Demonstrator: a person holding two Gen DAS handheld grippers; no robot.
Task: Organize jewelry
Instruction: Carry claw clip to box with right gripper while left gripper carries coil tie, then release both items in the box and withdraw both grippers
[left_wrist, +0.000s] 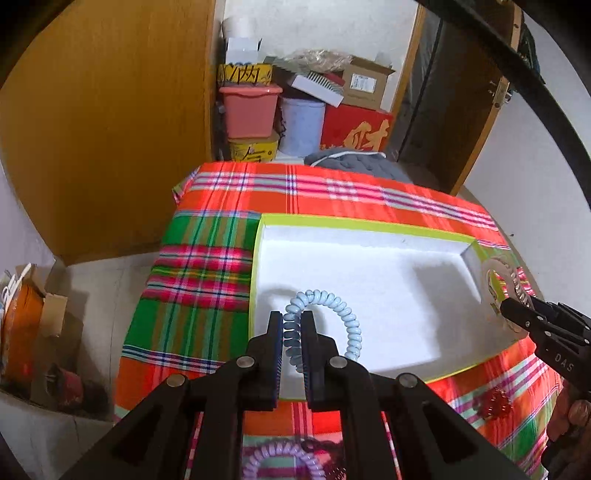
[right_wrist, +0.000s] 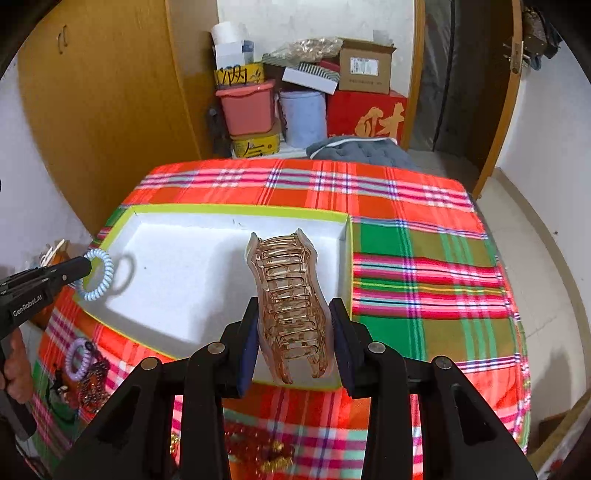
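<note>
My left gripper (left_wrist: 291, 319) is shut on a light blue spiral hair tie (left_wrist: 334, 314), held over the left part of a white tray with a yellow-green rim (left_wrist: 332, 221). It also shows in the right wrist view (right_wrist: 98, 275). My right gripper (right_wrist: 293, 314) is shut on a clear brown claw hair clip (right_wrist: 291, 295), held over the tray's (right_wrist: 236, 210) right part. In the left wrist view the clip (left_wrist: 502, 284) shows at the tip of the right gripper (left_wrist: 508, 308).
The tray sits on a plaid cloth (right_wrist: 424, 258) over a small table. A purple spiral hair tie (right_wrist: 75, 360), a dark bead bracelet (right_wrist: 92, 384) and red and gold pieces (right_wrist: 258, 446) lie at the front edge. Boxes and bins (right_wrist: 247, 107) stand behind; a wooden cabinet (left_wrist: 110, 129) stands left.
</note>
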